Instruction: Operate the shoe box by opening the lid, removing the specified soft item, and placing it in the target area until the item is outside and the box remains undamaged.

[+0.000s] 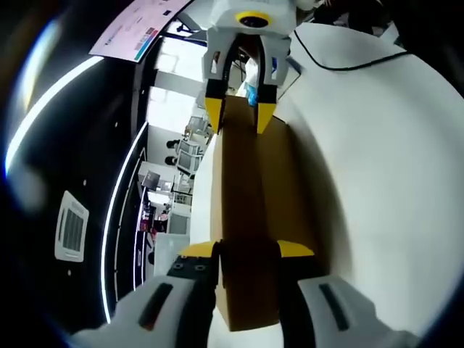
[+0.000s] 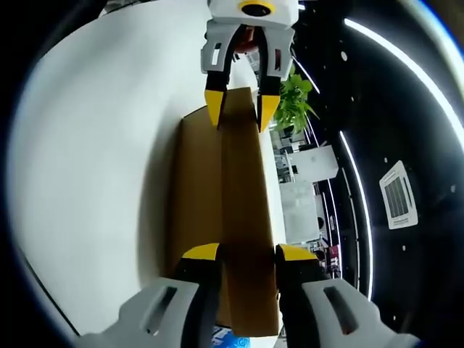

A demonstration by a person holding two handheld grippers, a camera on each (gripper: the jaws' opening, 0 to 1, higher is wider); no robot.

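Brown cardboard runs up the middle of both views: the shoe box (image 1: 250,217) is gripped at its two ends on the white worktop (image 1: 391,181), which takes up the right of the left gripper view and the left of the right gripper view. At the bottom centre of the left gripper view the left gripper (image 1: 246,250) is closed on the near edge of the lid, and the right gripper (image 1: 240,119) is seen at top centre pinching the far edge. In the right gripper view the same hold is mirrored, with the right gripper (image 2: 245,254) clamped at the bottom and the left gripper (image 2: 238,109) at the top. The step in hand is judged to be the lid lift. It would best be done with both ends raised together and level, so that the cardboard is not twisted or creased, and with only enough squeeze to keep the edge from slipping. The soft item cannot be seen, being presumably inside.
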